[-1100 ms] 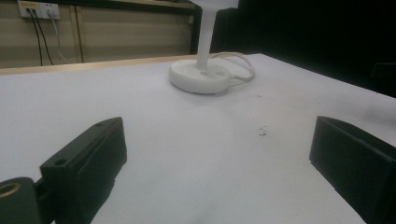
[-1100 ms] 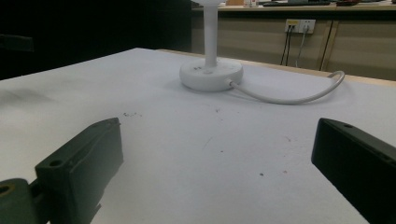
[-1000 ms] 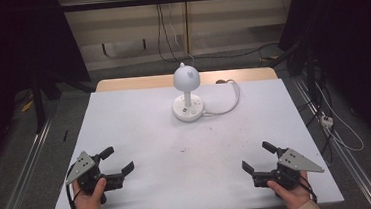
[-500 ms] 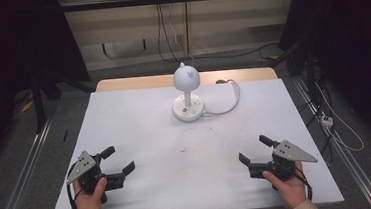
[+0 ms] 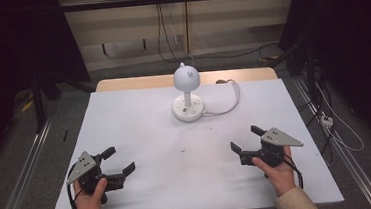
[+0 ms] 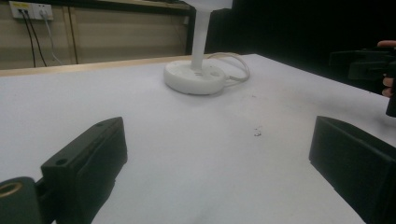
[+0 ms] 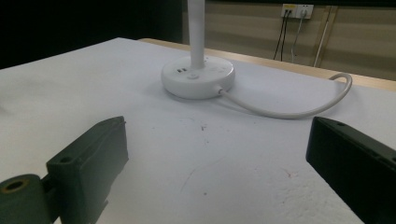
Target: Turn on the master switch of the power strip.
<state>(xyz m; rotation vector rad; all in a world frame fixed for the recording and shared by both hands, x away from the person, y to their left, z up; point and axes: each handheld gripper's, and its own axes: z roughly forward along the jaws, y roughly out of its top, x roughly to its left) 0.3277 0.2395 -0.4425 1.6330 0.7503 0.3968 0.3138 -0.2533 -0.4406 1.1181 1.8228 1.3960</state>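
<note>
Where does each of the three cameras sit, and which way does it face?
High view: above the near edge, looking forward and down at the table; both forearms, left gripper, right gripper.
Left gripper view: low on that gripper, facing the lamp; own open jaws.
Right gripper view: low, facing the lamp base and cable; own open jaws.
Shared: the lamp.
</note>
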